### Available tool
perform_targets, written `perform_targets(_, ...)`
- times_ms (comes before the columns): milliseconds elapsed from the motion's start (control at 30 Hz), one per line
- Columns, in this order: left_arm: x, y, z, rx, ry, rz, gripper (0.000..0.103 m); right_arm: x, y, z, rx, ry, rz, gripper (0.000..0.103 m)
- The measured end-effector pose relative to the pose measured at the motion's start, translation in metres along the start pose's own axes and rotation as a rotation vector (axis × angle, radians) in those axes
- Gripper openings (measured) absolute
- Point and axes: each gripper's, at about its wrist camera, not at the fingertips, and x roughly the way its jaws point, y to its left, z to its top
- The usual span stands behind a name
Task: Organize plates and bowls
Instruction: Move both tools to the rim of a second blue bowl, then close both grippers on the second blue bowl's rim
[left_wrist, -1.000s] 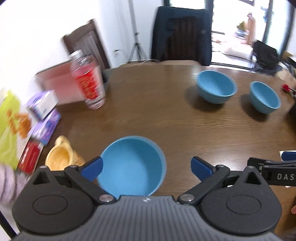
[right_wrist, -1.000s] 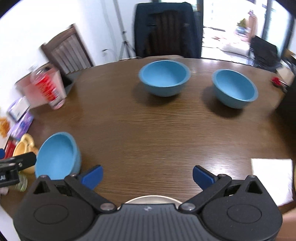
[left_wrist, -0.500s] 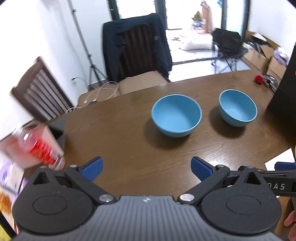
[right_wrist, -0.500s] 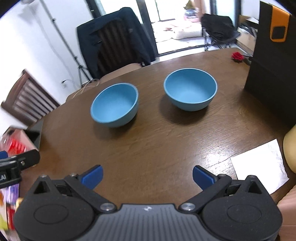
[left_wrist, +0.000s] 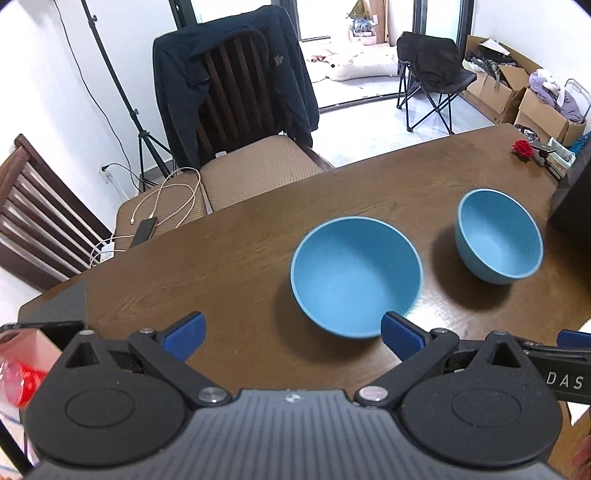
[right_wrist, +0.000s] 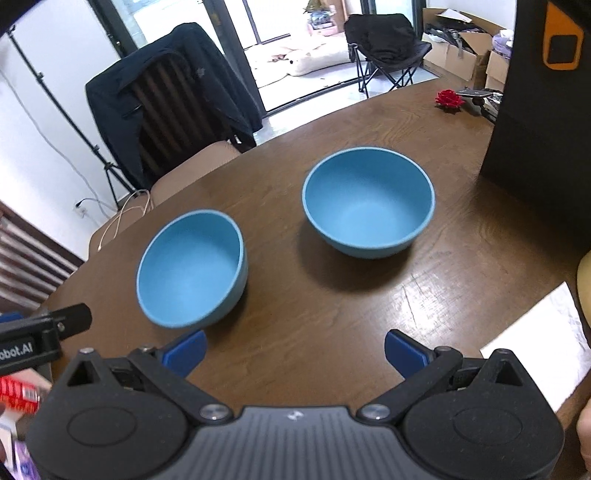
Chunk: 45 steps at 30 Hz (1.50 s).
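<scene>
Wooden table (left_wrist: 240, 266): bowl (left_wrist: 356, 275) before hand-held gripper (left_wrist: 291, 336)

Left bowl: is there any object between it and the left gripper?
Nothing visible. Only bare table lies between the open left gripper and the left bowl, whose near wall sits just beyond the right fingertip.
</scene>
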Motion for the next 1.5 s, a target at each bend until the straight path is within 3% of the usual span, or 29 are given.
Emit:
perform_targets(233,0.049,0.012,0.021,-0.016,0.036,-0.033,0.102,0.038,0.016,0.021,0.009,0.015,-0.051,0.102)
perform_targets(400,0.085,0.015,0.030,-0.040,0.086,-0.061,0.089,0.064,0.023,0.024,0.009,0.043,-0.076,0.098)
perform_targets(600,0.115,0.021,0.038,-0.052,0.111,-0.072,0.084,0.087,0.028,0.031,0.005,0.046,-0.082,0.093)
perform_targets(733,0.129,0.021,0.039,-0.070,0.125,-0.079,0.079,0.102,0.032,0.035,0.000,0.054,-0.084,0.083)
perform_targets(867,0.144,0.017,0.039,-0.058,0.149,-0.094,0.067,0.116,0.036,0.037,-0.002,0.069,-0.081,0.069)
perform_targets(1100,0.165,0.013,0.039,-0.054,0.191,-0.101,0.048,0.135,0.044,0.040,-0.005,0.080,-0.064,0.060)
perform_targets(1233,0.173,0.013,0.039,-0.060,0.204,-0.116,0.041,0.143,0.051,0.040,-0.018,0.089,-0.062,0.044)
perform_targets(1433,0.176,0.013,0.037,-0.062,0.212,-0.128,0.024,0.149,0.054,0.039,-0.012,0.098,-0.044,0.023)
perform_targets(1500,0.177,0.014,0.037,-0.066,0.214,-0.134,0.012,0.149,0.054,0.038,-0.007,0.096,-0.035,0.020)
